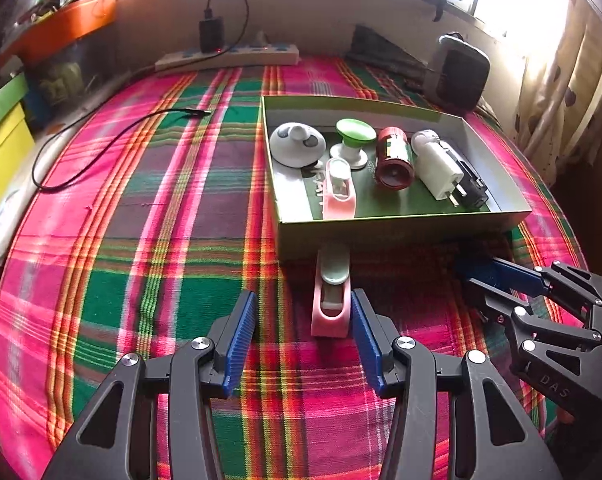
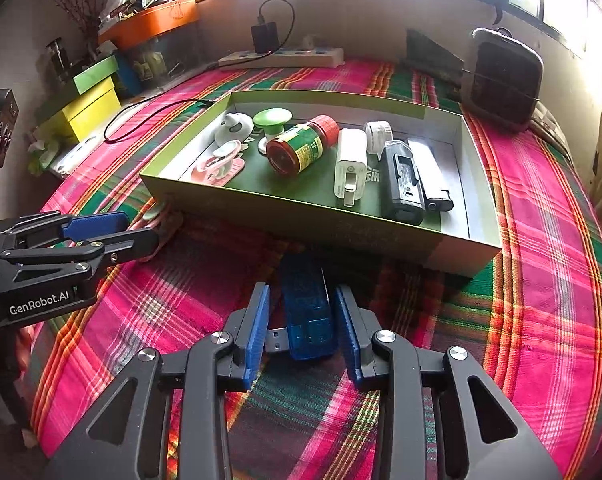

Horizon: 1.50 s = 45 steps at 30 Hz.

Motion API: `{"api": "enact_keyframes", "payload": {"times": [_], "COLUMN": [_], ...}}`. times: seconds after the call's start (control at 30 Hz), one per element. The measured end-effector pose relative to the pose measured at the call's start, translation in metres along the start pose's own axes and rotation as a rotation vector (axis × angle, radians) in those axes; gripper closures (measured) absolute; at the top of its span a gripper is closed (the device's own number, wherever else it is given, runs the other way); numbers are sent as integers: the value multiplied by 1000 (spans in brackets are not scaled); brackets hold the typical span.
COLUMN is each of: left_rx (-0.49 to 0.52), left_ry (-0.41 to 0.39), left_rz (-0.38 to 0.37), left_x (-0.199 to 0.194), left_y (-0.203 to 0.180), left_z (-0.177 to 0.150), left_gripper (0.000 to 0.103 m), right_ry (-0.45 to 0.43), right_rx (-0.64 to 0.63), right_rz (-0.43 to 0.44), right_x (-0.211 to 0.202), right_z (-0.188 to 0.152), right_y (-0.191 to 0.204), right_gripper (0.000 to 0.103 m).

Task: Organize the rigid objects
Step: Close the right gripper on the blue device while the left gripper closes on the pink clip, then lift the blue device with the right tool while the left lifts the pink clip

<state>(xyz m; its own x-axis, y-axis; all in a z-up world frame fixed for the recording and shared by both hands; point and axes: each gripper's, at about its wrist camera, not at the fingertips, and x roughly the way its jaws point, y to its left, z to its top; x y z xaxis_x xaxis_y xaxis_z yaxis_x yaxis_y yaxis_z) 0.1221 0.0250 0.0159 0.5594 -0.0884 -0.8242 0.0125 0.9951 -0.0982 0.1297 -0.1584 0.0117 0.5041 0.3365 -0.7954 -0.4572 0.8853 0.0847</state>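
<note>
A green box [image 1: 401, 220] on the plaid cloth holds several small items: a white round gadget [image 1: 297, 146], a green-topped knob [image 1: 355, 132], a red jar [image 1: 393, 158], a white plug [image 1: 439, 168] and a pink clip [image 1: 339, 190]. A second pink clip [image 1: 331, 296] lies on the cloth against the box's front wall. My left gripper [image 1: 303, 340] is open, its right finger beside this clip. My right gripper [image 2: 303, 328] is open around a blue USB device [image 2: 307, 312] lying on the cloth before the box [image 2: 321, 232].
A power strip [image 1: 229, 56] with a black charger sits at the back wall. A black cable [image 1: 101, 148] lies on the cloth at left. A dark speaker [image 2: 501, 80] stands back right. Yellow and green boxes [image 2: 89, 108] stand at left.
</note>
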Motion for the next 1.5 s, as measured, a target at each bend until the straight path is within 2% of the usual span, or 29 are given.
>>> {"api": "enact_keyframes", "payload": {"times": [0.43,0.53,0.63,0.73,0.87,1.5], "left_rx": [25,28,48,51,59,65], "left_ry": [-25,-33,-38,-43,-48,-61], "left_rz": [-35,-59,-48,-59,-50,-54], "left_x": [8,7,8,8,8,4], "left_y": [-8,-9,-12,-12,-12,-13], "left_z": [3,2,2,1,1,-1], "left_gripper": [57,63,72,76,83,86], "right_ry": [-11,-17,-21,-25,-28,-29], "right_rx": [-15,-13,-12,-3,9,9], "right_rz": [-52,-58,-58,-70,-70,-67], "right_x": [1,1,1,0,0,-1], "right_z": [-1,-2,-2,-2,-2,-3], "right_y": [0,0,0,-2,-5,-6], "right_gripper": [69,69,69,77,80,80]}}
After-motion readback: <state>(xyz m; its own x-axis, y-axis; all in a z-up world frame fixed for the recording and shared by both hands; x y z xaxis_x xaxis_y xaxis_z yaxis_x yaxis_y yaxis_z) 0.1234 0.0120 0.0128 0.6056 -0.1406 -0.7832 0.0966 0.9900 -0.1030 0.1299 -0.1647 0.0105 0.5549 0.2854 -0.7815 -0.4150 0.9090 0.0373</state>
